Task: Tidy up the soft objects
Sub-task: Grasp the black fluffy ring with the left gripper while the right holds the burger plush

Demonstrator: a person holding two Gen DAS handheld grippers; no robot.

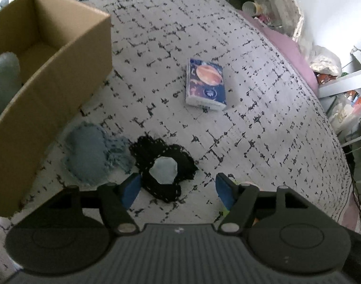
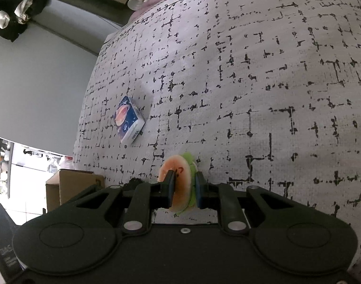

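Two grippers in play, both angled down over the bed cover, grey-white cloth with a broken black grid print.

Your left gripper: jaws spread, nothing between the blue pads. A black crocheted piece with a pale round centre lies flat on the cover just ahead of the fingertips, partly between them in the left wrist view; the pads do not touch it. Just to its left, touching or nearly so, lies a blue-grey knitted piece, also flat.

A cardboard box stands open at the left of that view, near the knitted piece. A grey-green soft thing shows at the box's near end; the frame edge cuts it off, so you cannot tell what it is.

A tissue pack with a planet print lies alone further out on the cover, well apart from the crocheted piece.

Your right gripper: jaws close together, pinching a soft watermelon slice, red-orange face on the left, green rind on the right. It stands on edge between the pads. Whether it rests on the cover, you cannot tell.

Right wrist view also shows the tissue pack up left and a corner of the box at lower left.
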